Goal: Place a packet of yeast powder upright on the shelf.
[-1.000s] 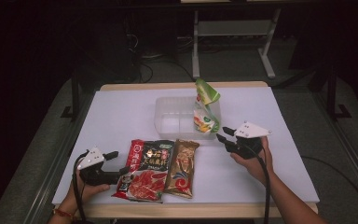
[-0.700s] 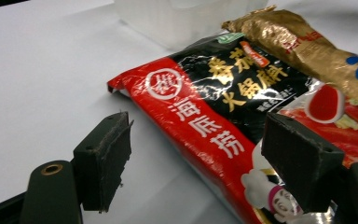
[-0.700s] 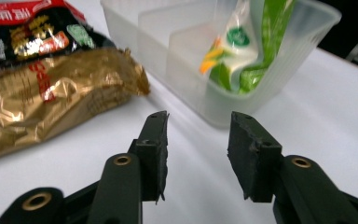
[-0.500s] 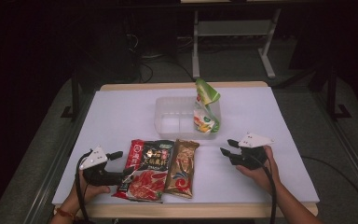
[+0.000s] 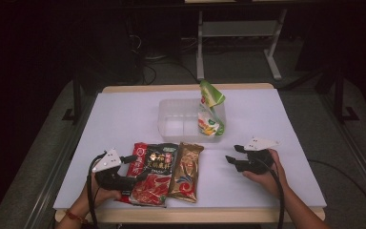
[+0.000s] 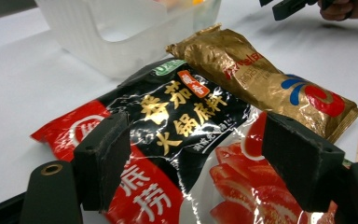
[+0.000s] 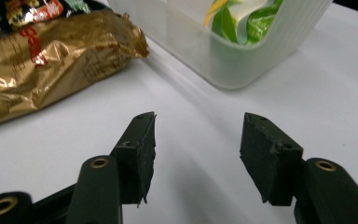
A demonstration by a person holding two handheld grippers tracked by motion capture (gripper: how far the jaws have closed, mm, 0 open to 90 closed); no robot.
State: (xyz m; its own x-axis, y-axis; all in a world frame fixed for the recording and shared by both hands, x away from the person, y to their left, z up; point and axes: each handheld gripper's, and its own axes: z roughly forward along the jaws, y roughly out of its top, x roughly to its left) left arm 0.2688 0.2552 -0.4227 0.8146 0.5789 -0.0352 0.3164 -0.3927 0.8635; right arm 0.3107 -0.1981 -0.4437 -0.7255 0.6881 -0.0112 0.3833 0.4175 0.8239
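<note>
The left claw (image 5: 132, 177) stands wide, its two black pads spread over the red-and-black sauce packet (image 6: 177, 140) at the near left of the table (image 5: 124, 119). In the left gripper view the packet lies flat between the pads; whether either pad touches the glossy wrapper I cannot tell, and nothing is pinched. The packet is red at its ends, black in the middle with gold lettering, and printed with tomato slices on the near part. Its right edge lies against or slightly over the gold snack packet (image 5: 185, 171), which lies lengthwise beside it.

The right claw (image 5: 232, 155) hovers low over bare white table to the right of the gold packet, near the front corner of the clear plastic bin (image 5: 169, 125). Its jaws have just been opening and now stand fairly wide with nothing between them, as the right gripper view shows.

A green snack bag (image 5: 210, 112) stands tilted in the bin's right end, its top rising above the rim.
</note>
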